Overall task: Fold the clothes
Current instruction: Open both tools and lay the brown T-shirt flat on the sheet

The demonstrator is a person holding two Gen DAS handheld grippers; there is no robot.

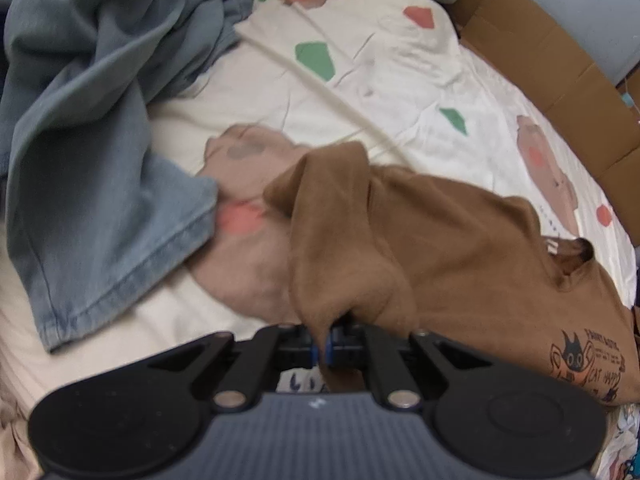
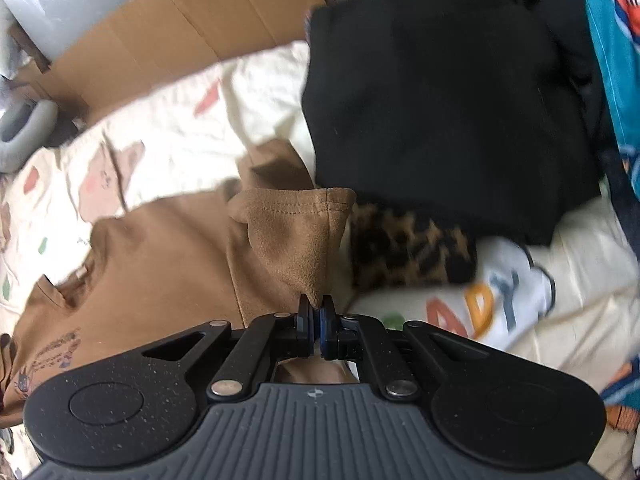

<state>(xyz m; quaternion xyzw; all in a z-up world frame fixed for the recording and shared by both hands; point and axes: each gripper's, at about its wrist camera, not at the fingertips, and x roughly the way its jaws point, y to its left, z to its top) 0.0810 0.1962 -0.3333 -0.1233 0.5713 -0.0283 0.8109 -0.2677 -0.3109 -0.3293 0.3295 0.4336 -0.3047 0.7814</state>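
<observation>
Fingers of left gripper pressed together, pinching brown T-shirt fabric; right gripper likewise clamped on hemmed sleeve end. Cream patterned bedsheet spread beneath all. Brown T-shirt rumpled mid-bed, cat print near edge. Blue denim garment heaped just beside it. Folded black garment lies near, leopard-print piece touching its edge. Cardboard along far side.

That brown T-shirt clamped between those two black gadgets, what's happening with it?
A person is folding laundry on a bed, working with two handheld grippers. The left gripper and the right gripper are each shut on the brown T-shirt, which lies rumpled on the patterned sheet, not yet folded. A blue denim garment lies heaped to one side, and a folded black garment sits on the other.
</observation>
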